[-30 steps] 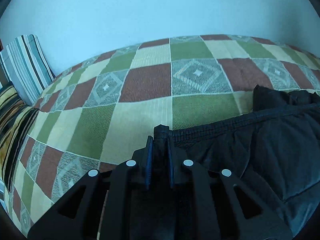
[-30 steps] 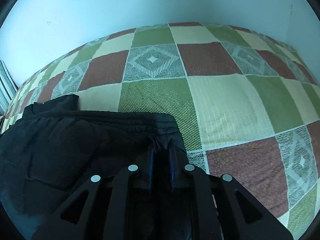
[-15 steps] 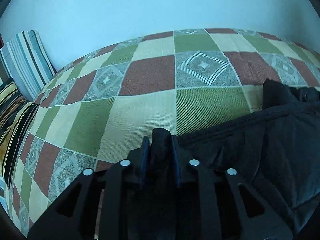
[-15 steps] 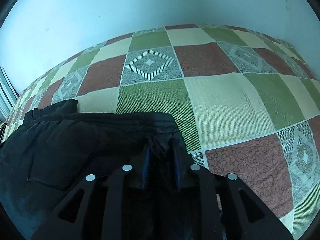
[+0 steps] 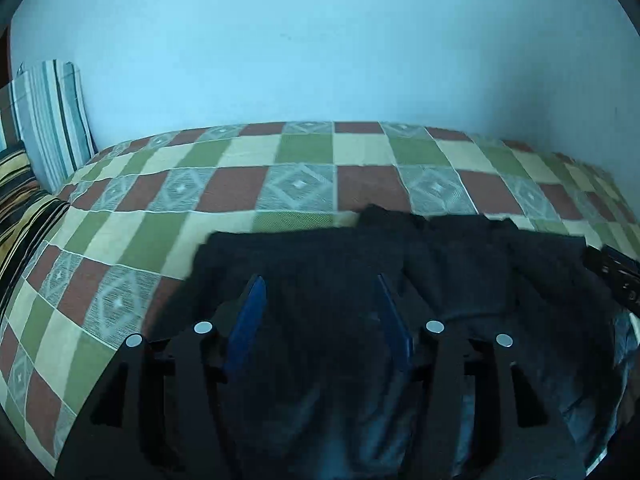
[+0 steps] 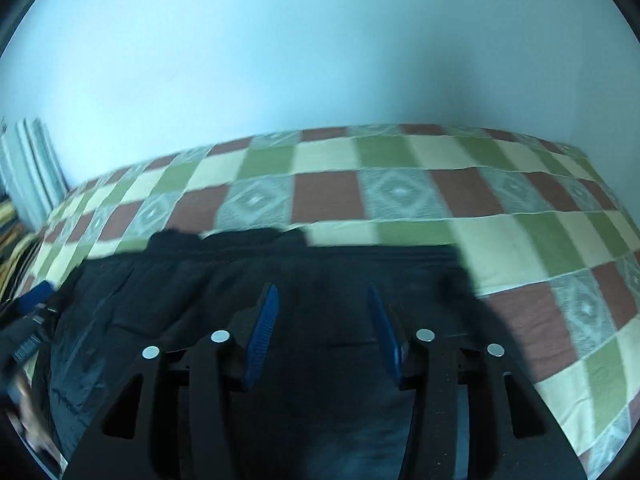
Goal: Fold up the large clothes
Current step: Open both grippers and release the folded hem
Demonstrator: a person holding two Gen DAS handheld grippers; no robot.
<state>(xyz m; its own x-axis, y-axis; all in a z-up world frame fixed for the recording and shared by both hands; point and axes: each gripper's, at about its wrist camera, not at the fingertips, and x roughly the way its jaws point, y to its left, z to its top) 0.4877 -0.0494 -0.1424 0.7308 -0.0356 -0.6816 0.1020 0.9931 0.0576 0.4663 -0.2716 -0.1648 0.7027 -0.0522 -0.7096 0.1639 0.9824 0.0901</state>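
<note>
A large black garment [image 5: 420, 272] lies folded flat on the checked bedspread [image 5: 240, 160], its far edge running straight across both views. My left gripper [image 5: 320, 292] hovers above the garment's left part, jaws opening, blue pads apart with nothing pinched between them. My right gripper [image 6: 322, 300] hovers over the garment [image 6: 320, 272] near its right end, jaws also opening and holding nothing. The right gripper's tip [image 5: 612, 268] shows at the right edge of the left wrist view. The left gripper [image 6: 36, 300] shows at the left edge of the right wrist view.
A pale wall [image 5: 320, 40] stands behind the bed. Striped pillows [image 5: 48, 128] lean at the far left, with a yellow-and-black striped cushion [image 5: 20, 200] below them. Bare bedspread [image 6: 540, 240] stretches to the right of the garment and beyond it.
Both grippers let go of the garment's far corners, opened, and pulled back and up. The garment now lies flat below them and the view takes in more of the bed.
</note>
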